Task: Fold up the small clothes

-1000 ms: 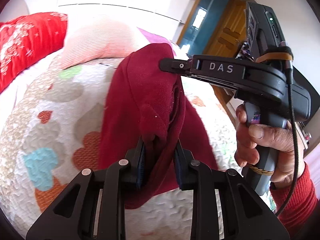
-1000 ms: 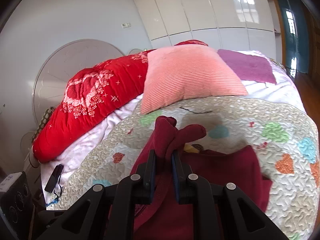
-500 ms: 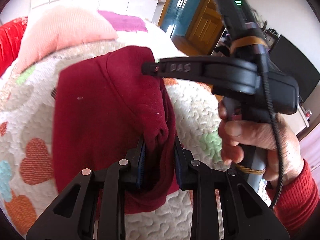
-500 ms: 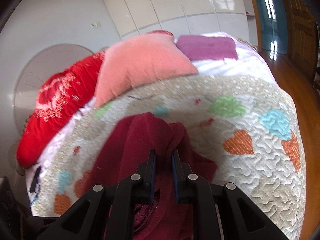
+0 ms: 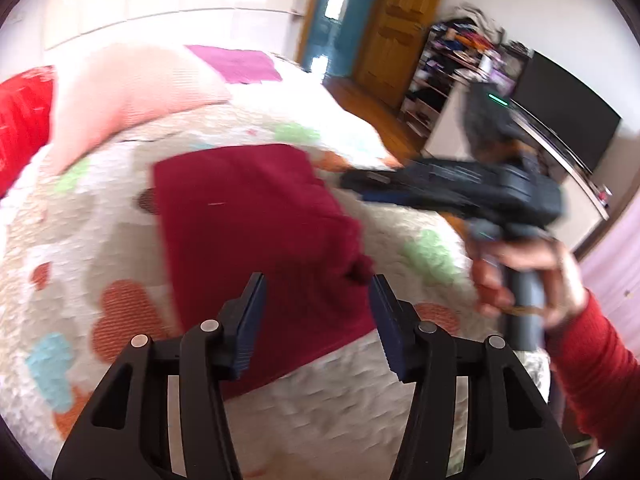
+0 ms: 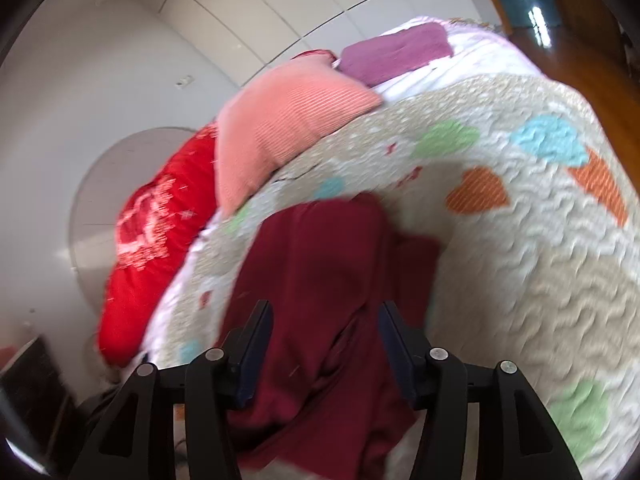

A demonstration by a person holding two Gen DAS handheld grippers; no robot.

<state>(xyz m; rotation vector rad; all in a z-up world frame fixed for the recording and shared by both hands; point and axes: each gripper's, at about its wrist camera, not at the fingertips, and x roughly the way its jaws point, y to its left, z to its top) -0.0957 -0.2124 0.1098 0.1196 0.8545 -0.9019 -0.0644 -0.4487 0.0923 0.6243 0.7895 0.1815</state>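
A bed carries a quilt of white stitched fabric with coloured heart patches. Behind it are white panelled walls, a wooden door, a cluttered shelf and a dark screen. At the head lie a pink ribbed pillow, a red cushion and a purple cloth.

The garment, dark red and soft, lies doubled over on the quilt.

The left gripper has its jaws opening, fingers spread either side of the garment's near edge, pads clear of it. The right gripper, held by a hand in a red sleeve, is also opening, with cloth between the fingers but not pinched. Both views are motion-blurred.
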